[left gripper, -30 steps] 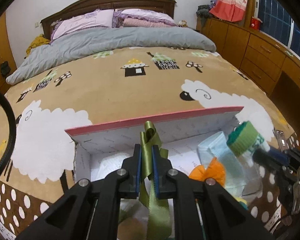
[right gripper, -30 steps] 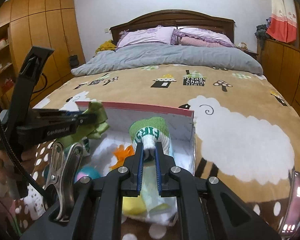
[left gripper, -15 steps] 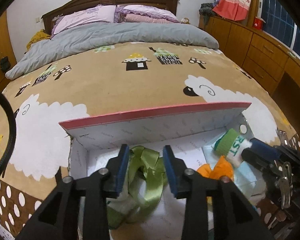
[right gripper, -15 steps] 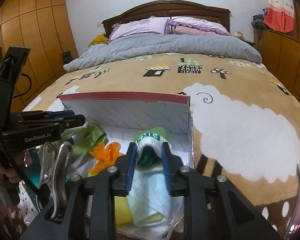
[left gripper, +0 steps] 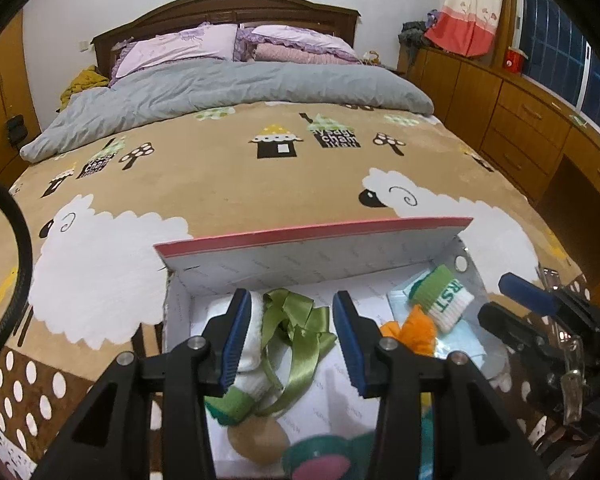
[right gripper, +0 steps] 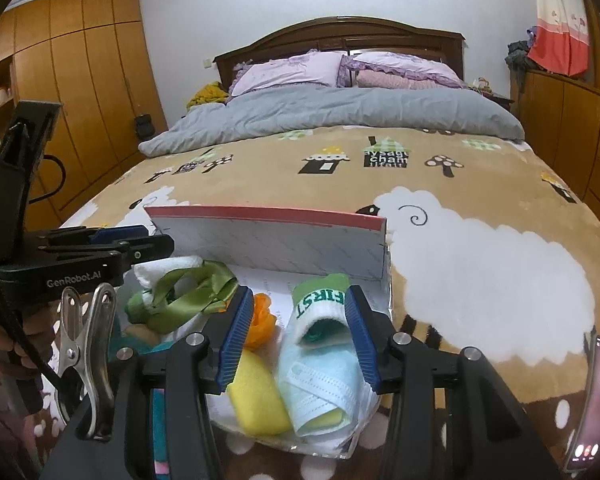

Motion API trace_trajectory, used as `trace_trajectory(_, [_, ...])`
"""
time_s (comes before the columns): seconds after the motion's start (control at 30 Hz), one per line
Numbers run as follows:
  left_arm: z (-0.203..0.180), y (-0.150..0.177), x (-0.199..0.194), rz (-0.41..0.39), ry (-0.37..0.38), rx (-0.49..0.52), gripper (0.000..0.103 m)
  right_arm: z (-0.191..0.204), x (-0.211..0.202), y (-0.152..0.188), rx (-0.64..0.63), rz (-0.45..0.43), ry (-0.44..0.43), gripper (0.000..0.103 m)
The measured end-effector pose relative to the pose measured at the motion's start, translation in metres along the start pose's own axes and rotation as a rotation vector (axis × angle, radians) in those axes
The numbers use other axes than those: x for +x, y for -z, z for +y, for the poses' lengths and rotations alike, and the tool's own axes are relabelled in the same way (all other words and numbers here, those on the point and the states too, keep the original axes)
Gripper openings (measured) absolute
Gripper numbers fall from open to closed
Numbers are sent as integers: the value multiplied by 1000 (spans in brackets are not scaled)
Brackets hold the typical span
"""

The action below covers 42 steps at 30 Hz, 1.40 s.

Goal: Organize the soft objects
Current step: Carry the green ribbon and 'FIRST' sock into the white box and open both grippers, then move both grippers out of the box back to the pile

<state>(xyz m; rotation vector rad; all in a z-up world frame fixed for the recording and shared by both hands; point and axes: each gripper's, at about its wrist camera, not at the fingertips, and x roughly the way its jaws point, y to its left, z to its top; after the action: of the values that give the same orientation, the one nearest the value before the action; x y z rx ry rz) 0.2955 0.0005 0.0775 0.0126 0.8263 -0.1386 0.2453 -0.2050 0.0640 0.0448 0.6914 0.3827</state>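
From the left wrist view, the left gripper (left gripper: 290,336) stands with its jaws spread wide over the open box (left gripper: 316,230), holding nothing; the green ribbon (left gripper: 296,328) lies loose between the blue pads on the box floor, draped partly over a white sock (left gripper: 252,364), which suggests the box is the collecting place and the ribbon has been delivered to its left half. To the right in the same view, a sock with a green cuff (left gripper: 446,298) rests on a pale blue face mask (left gripper: 466,340) beside something orange (left gripper: 414,328), so the soft things are being piled together rather than scattered on the bedspread (left gripper: 220,184). A blurred round shape at the bottom edge may be a ball, though it is too smeared to say. From the right wrist view, the right gripper (right gripper: 298,332) is likewise spread apart and grips nothing: the green-cuffed sock (right gripper: 320,308) sits between its pads without being pinched, lying on the mask (right gripper: 320,384) next to a yellow roll (right gripper: 258,396). The ribbon (right gripper: 180,300) sits left of it, under the other gripper (right gripper: 100,246). Both tools appear free for whatever remains outside the box.
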Motion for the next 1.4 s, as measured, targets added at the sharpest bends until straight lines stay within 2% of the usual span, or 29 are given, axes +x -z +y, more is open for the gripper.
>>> trace_trajectory(0.5, [-2, 37, -58, -13, 2, -13, 45, 22, -47, 24, -15, 1, -33, 49])
trace_trajectory(0.77, [-4, 70, -84, -9, 21, -21, 45, 32, -69, 45, -18, 15, -47, 49])
trace_trajectory(1.1, [-1, 111, -99, 16, 30, -38, 45, 47, -89, 75, -33, 36, -74, 49])
trace_trajectory(1.4, [4, 146, -99, 60, 37, -75, 45, 61, -91, 101, -41, 70, -113, 49])
